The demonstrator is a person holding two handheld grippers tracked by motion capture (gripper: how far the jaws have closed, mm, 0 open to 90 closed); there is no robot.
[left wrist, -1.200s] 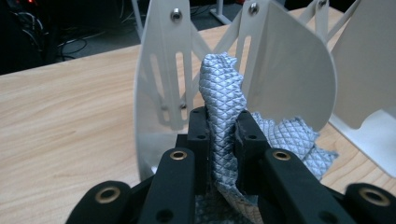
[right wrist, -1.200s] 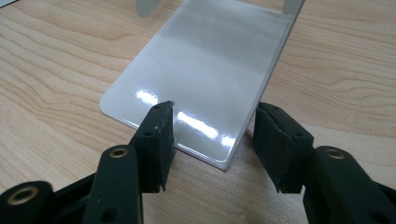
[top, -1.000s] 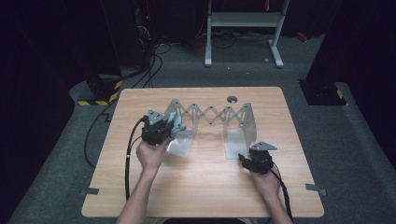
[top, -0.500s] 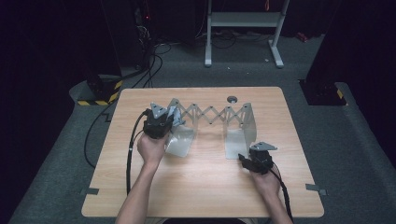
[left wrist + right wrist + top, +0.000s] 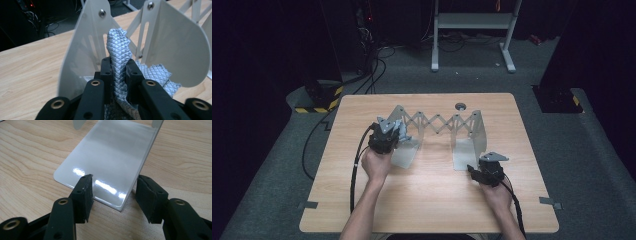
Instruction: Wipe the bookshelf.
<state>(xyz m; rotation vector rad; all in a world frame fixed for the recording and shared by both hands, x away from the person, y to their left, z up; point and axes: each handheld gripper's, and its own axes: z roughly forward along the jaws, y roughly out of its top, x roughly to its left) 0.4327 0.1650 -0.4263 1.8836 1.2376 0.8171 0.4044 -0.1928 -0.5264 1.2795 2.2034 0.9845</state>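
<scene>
From the high view we see one white folding rack (image 5: 439, 125) on the desk (image 5: 432, 210), its long axis running left to right, a scissor lattice joining two upright end plates, each with a flat foot lying toward us. Our left tongs (image 5: 393, 134) sit at the rack's left end; our right tongs (image 5: 473, 170) rest at the near edge of the right foot.

In the left gripper view, our left tongs (image 5: 119, 75) are clenched on one grey quilted cloth (image 5: 117, 52) — it stands up in a fold between two rounded white plates.

In the right gripper view, our right tongs (image 5: 113, 192) stand released, straddling the near corner of the glossy foot (image 5: 112, 155) — the left jaw over the foot, the right beside its edge.
</scene>
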